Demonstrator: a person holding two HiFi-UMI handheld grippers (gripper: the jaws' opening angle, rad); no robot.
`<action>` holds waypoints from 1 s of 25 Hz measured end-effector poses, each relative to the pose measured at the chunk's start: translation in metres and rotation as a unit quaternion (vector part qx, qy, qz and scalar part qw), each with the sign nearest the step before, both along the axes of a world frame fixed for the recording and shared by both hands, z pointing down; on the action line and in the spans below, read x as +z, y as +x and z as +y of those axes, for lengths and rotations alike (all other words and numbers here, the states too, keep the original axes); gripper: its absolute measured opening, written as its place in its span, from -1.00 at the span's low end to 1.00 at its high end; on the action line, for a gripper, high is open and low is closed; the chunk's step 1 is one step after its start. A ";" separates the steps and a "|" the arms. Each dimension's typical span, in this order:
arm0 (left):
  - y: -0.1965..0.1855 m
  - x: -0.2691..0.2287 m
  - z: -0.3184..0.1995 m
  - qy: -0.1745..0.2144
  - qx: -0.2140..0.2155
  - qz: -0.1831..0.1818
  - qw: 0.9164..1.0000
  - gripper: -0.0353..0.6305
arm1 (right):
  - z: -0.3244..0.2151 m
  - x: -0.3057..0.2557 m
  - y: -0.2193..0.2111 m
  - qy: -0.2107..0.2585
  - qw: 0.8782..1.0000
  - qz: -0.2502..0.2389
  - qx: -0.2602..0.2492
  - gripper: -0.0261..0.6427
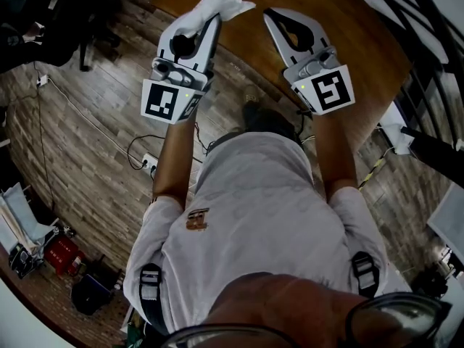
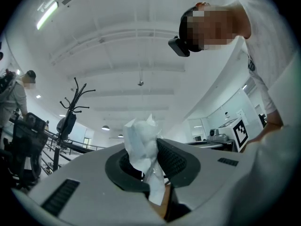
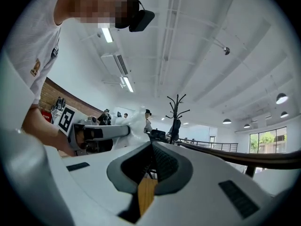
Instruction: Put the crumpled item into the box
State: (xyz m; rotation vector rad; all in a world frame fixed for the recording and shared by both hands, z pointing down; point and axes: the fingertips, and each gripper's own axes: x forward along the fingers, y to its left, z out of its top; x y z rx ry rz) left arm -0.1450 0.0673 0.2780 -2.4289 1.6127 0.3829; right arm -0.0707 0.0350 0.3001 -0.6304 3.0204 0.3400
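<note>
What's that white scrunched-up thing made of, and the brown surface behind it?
The crumpled item looks like thin white paper or tissue, possibly plastic film: sharp creases, matte, faintly translucent edges. The table seems to be wood or wood-look laminate: brown grain, smooth low sheen.

The floor [image 1: 87,114] in the head view is of grey-brown wooden planks. A brown wooden table top [image 1: 355,56] fills the upper right of that frame. A white power strip [image 1: 149,164] with thin cables lies on the planks at the middle left. In both gripper views the ceiling [image 2: 141,46] is white, with beams. A long lamp [image 2: 47,15] shines at the upper left of the left gripper view. In the right gripper view a black coat stand [image 3: 177,111] rises at the centre, a window [image 3: 266,140] with green behind it is at the right edge, and a brick wall [image 3: 47,97] is at the left.
</note>
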 end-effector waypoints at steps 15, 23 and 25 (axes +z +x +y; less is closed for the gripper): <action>0.000 0.011 -0.170 -0.032 0.009 -0.011 0.999 -0.65 | -0.165 -0.011 0.011 0.024 1.000 -0.005 0.016 -0.83; 0.005 0.024 -0.226 -0.057 0.019 -0.014 0.998 -0.65 | -0.216 0.001 0.028 0.006 1.000 -0.014 0.019 -0.83; 0.010 0.026 -0.234 -0.060 0.021 -0.017 0.998 -0.65 | -0.224 0.004 0.035 0.001 1.000 -0.015 0.020 -0.83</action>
